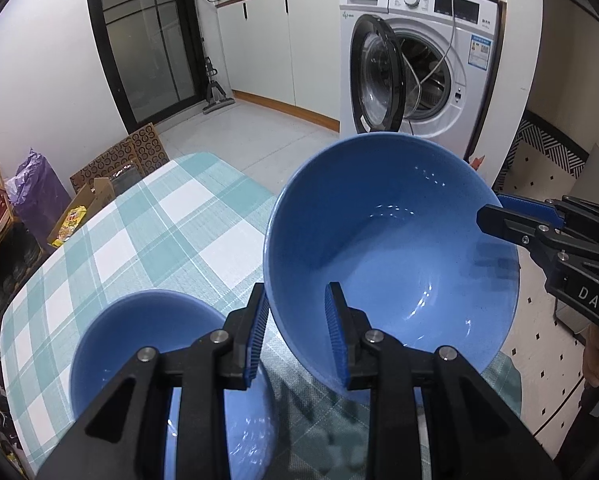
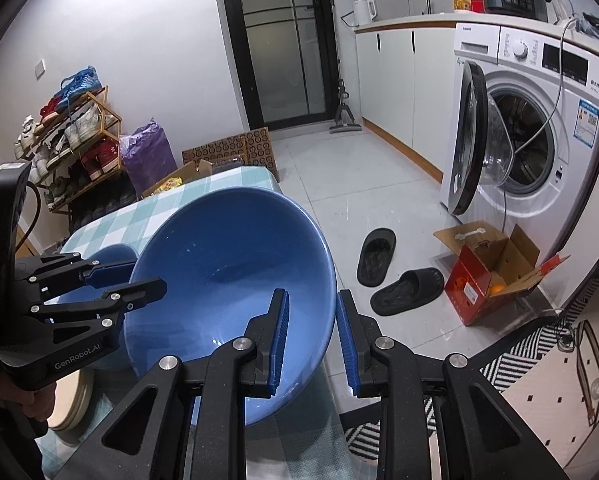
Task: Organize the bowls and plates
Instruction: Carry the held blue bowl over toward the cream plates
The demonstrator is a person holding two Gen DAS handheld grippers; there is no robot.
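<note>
blue bowl (image 1: 379, 240), teal-white checked tablecloth (image 1: 159, 220)

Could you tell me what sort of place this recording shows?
Most likely a home kitchen-laundry area: a front-loading washing machine with its door open under a counter, an electric kettle by a sink tap, and a shoe rack.

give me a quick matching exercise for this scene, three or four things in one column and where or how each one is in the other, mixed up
Things:
1. large blue bowl
2. smaller blue bowl
3. washing machine door
4. black slippers

States or places:
A. on the tiled floor
C. swung open
B. resting on the checked tablecloth
D. tilted, its rim pinched by the left gripper and the right gripper

Pairs: 1-D, 2-B, 3-C, 4-A
</note>
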